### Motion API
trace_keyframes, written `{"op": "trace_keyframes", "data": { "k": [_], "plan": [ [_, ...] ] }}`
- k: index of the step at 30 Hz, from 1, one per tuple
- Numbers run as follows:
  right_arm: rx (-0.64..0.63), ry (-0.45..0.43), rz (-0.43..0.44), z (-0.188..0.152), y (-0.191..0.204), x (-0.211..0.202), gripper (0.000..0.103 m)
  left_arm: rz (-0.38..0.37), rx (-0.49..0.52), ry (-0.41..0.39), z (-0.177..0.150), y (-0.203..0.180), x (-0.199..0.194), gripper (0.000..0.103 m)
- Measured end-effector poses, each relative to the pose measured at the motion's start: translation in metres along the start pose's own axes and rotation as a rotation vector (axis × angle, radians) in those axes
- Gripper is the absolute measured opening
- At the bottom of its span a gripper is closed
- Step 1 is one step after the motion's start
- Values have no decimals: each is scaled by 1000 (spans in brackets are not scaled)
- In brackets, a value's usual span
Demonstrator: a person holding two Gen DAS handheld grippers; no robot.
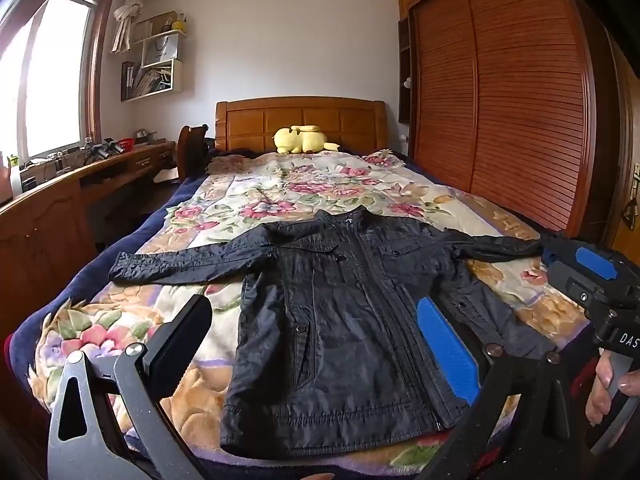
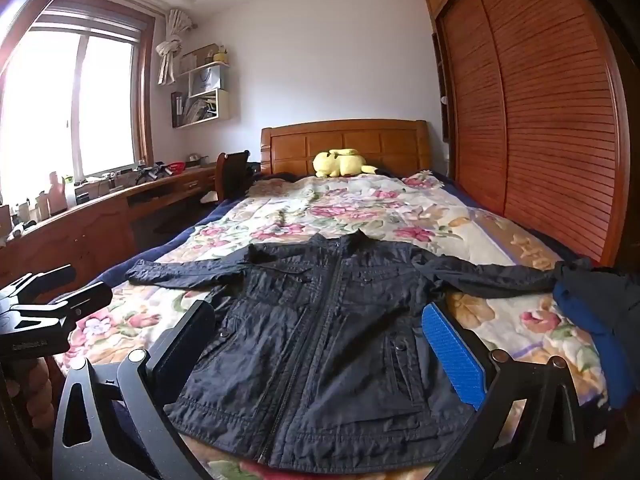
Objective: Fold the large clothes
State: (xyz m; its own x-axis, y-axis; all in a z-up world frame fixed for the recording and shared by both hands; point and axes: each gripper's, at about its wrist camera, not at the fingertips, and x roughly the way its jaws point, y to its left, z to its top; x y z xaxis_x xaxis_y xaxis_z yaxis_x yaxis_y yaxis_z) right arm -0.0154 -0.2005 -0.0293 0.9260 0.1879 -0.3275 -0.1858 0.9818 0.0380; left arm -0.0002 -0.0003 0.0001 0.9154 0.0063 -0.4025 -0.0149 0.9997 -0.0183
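A black zip-up jacket (image 1: 336,320) lies flat and face up on the floral bedspread (image 1: 256,196), sleeves spread to both sides, collar toward the headboard and hem toward me. My left gripper (image 1: 316,348) hovers over the hem end, open wide, with nothing between its fingers. In the right wrist view the same jacket (image 2: 320,340) fills the middle. There my right gripper (image 2: 320,350) also stands open and empty above the hem. The left gripper (image 2: 92,280) shows at that view's left edge. A hand (image 1: 612,384) holds the right tool at the left wrist view's right edge.
A yellow plush toy (image 1: 302,140) lies by the wooden headboard (image 1: 300,120). A louvred wardrobe (image 1: 520,100) runs along the right. A cluttered wooden desk (image 1: 80,176) stands under the window on the left. A blue and dark garment pile (image 2: 592,320) lies by the jacket's right sleeve.
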Motion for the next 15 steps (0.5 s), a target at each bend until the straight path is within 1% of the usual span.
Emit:
{"op": "trace_keyframes", "data": {
  "k": [15],
  "plan": [
    [0,2,1,3,3,-1,103,-2,-10,6,-4,4,0,103]
  ]
}}
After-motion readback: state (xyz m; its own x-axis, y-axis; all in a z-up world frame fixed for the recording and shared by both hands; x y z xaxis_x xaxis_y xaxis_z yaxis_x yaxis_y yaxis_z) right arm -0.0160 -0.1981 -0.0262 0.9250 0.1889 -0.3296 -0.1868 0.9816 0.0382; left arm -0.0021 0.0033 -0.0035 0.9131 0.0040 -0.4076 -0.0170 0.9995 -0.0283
